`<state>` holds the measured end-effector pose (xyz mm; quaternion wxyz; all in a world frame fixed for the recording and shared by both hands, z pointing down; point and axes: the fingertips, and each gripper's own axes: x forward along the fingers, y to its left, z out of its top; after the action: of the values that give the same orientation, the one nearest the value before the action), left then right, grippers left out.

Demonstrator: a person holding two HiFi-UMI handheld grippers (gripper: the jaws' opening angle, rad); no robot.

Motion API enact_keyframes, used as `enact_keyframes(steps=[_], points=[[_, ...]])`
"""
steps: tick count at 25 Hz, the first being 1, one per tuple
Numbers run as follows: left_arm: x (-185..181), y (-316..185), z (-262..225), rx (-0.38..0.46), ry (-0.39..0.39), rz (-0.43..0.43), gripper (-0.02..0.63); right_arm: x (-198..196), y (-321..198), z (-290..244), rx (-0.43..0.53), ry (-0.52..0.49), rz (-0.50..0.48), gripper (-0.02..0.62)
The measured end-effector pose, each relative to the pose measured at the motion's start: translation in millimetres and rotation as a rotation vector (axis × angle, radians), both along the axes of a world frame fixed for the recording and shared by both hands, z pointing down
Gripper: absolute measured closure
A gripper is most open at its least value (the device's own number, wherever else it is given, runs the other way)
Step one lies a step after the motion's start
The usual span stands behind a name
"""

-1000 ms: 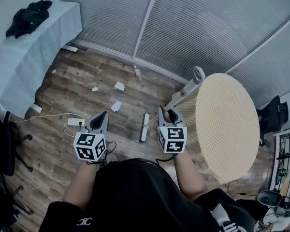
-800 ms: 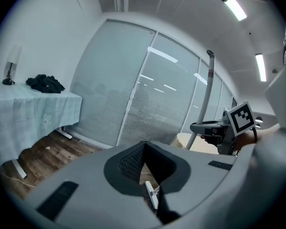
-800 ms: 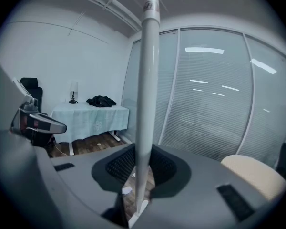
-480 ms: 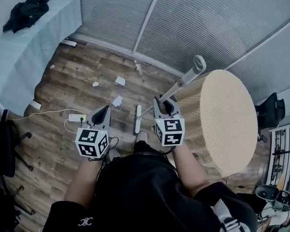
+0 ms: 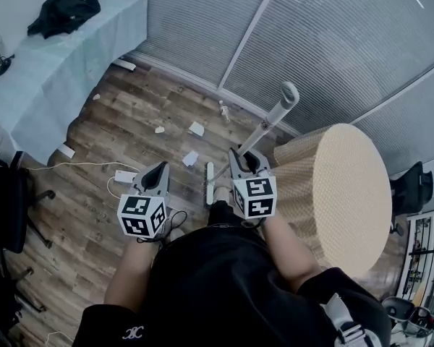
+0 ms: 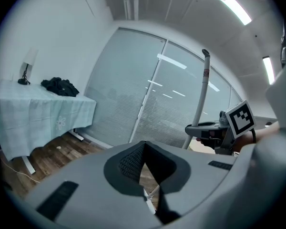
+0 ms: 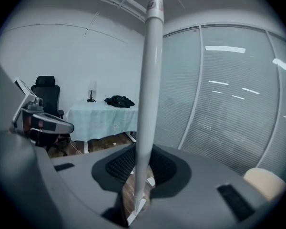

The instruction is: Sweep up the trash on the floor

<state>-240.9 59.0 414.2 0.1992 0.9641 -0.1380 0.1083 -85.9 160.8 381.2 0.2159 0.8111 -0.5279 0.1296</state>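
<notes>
My right gripper (image 5: 247, 163) is shut on the white broom handle (image 5: 269, 125), which slants down to the brush head (image 5: 209, 183) on the wood floor. That handle (image 7: 148, 94) stands between the right gripper's (image 7: 139, 175) pads. Paper scraps lie ahead of the brush: one (image 5: 191, 157) just left of it, another (image 5: 196, 129) farther off, a small one (image 5: 159, 129) to the left. A small bottle (image 5: 223, 109) lies near the blinds. My left gripper (image 5: 158, 175) hovers to the left of the broom, shut and holding nothing (image 6: 144, 171).
A round beige table (image 5: 340, 186) stands close on the right. A table with a pale blue cloth (image 5: 65, 63) and dark clothing (image 5: 65, 9) fills the upper left. A white power strip (image 5: 123, 177) with cable lies left of my left gripper. A black office chair (image 5: 3, 208) sits at the left edge.
The person has stepped forward and the view has shifted right. The brush head has come closer to the nearest paper scrap. Both grippers keep their hold and spacing.
</notes>
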Motion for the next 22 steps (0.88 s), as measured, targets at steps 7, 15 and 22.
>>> enact_keyframes(steps=[7,15,22], points=[[6,-20,4,0.008,-0.017,-0.024,0.611,19,-19,4,0.007,-0.012,-0.017,0.499],[56,-35,18,0.022,-0.079,-0.014,0.611,73,-38,16,0.019,-0.031,-0.022,0.499],[164,-63,29,0.029,-0.155,-0.019,0.611,181,-61,51,0.009,-0.085,-0.033,0.499]])
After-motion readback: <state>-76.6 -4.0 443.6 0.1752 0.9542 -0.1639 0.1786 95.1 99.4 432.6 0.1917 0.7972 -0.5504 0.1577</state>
